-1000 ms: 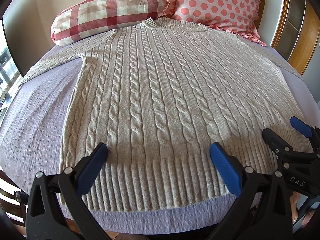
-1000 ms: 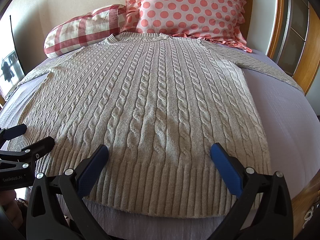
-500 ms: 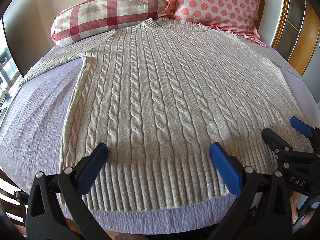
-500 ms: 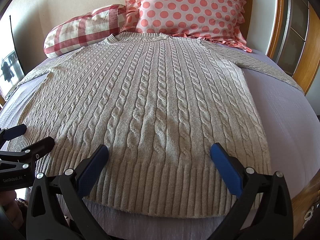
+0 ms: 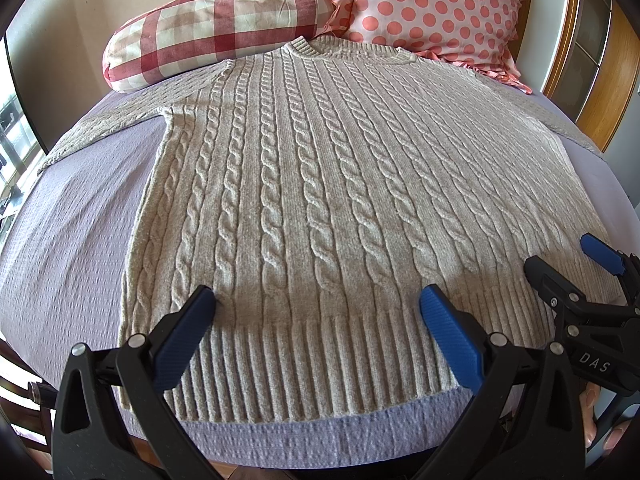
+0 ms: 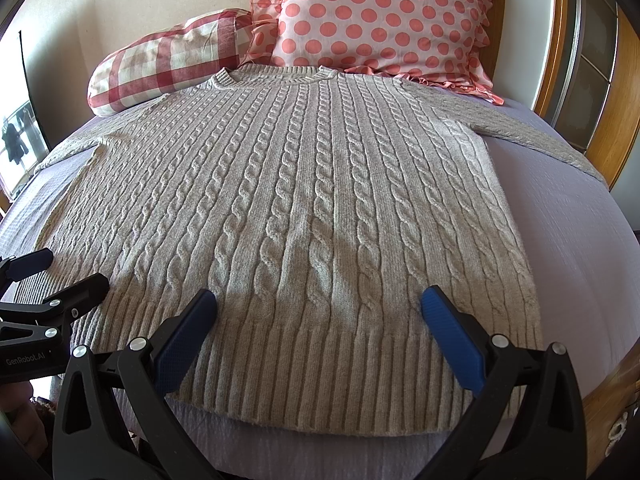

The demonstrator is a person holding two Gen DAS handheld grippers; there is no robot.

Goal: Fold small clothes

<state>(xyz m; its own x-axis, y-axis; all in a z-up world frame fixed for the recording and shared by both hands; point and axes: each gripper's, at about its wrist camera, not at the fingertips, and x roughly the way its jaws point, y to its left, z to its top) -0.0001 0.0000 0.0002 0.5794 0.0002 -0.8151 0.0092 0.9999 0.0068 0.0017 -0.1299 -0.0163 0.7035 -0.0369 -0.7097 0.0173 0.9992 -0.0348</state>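
A beige cable-knit sweater (image 5: 320, 200) lies flat and face up on a lilac bedspread (image 5: 72, 248), collar at the far end, ribbed hem nearest me, sleeves spread out to both sides. It also shows in the right wrist view (image 6: 312, 208). My left gripper (image 5: 318, 306) is open and empty, hovering above the hem on its left half. My right gripper (image 6: 319, 306) is open and empty above the hem on its right half. Each gripper shows at the edge of the other's view: the right one (image 5: 568, 264) and the left one (image 6: 64, 268).
A red-and-white checked bolster (image 5: 216, 28) and a pink polka-dot pillow (image 5: 432, 8) lie just behind the collar. A wooden bed frame (image 6: 616, 104) rises at the right. The bedspread's front edge (image 5: 320, 444) is right below the hem.
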